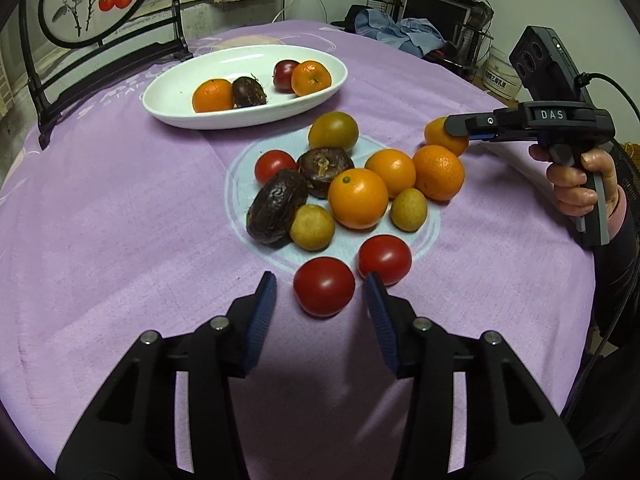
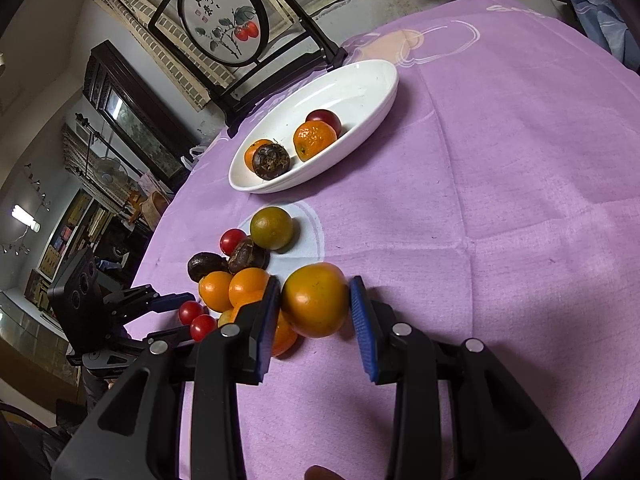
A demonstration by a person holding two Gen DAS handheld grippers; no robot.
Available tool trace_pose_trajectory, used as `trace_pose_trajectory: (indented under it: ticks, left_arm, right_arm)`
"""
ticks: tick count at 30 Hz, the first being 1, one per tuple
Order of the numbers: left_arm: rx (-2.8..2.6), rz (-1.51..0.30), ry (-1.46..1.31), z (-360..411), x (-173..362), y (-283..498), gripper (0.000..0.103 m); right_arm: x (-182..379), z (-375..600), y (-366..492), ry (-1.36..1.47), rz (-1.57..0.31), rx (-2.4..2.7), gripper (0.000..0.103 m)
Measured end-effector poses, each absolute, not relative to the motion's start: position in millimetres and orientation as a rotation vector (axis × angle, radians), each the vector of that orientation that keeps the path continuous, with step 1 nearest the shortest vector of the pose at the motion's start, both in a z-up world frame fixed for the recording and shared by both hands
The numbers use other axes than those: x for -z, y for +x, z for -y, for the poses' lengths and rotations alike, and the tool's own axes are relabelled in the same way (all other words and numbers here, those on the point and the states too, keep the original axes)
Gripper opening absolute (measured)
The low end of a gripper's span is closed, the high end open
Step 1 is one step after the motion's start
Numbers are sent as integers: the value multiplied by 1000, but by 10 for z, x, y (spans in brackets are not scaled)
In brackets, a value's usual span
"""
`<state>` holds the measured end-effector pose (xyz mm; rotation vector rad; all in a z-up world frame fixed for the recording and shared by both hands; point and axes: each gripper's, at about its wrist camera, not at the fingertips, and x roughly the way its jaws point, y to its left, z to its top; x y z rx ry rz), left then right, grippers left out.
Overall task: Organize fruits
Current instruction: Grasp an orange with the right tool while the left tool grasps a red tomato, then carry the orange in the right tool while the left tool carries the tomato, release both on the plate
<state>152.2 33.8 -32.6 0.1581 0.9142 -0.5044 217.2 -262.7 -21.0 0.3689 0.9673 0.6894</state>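
We hold the right gripper (image 2: 314,304) open around an orange (image 2: 315,300) at the 3 o'clock edge of the fruit pile; its left pad sits against the fruit, while the right pad stands just clear. The left gripper (image 1: 320,292) is also open, straddling a tomato (image 1: 324,286) at the pile's 6 o'clock edge without gripping it. The white oval dish (image 1: 168,114), at 11 o'clock from the pile, already holds four fruits. Risk: closing off-centre on round skin may squirt the orange sideways into the neighbouring orange (image 2: 282,336) that touches it, scattering the pile across the purple tablecloth (image 1: 120,208). Excess pressure may bruise the tomato.
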Motion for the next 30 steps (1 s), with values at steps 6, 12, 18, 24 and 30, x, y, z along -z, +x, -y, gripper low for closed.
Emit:
trace_pose_trajectory:
  ticks: [6, 12, 18, 24, 30]
  left_arm:
    - [519, -929, 139, -356, 347, 1542, 32]
    - [505, -898, 121, -411, 294, 1537, 31]
    - [532, -847, 18, -502, 61, 1686, 31]
    - [373, -789, -76, -455, -254, 2354, 31]
    - [181, -767, -175, -542, -317, 3103, 31]
  right_arm:
    - [197, 2645, 2173, 387, -959, -695, 36]
    - [176, 2663, 2169, 404, -949, -704, 36]
    - [71, 2576, 2222, 405, -916, -740, 36]
    - [-262, 2306, 2637, 386, -784, -690, 36]
    - [-254, 2097, 3195, 375, -702, -587, 36]
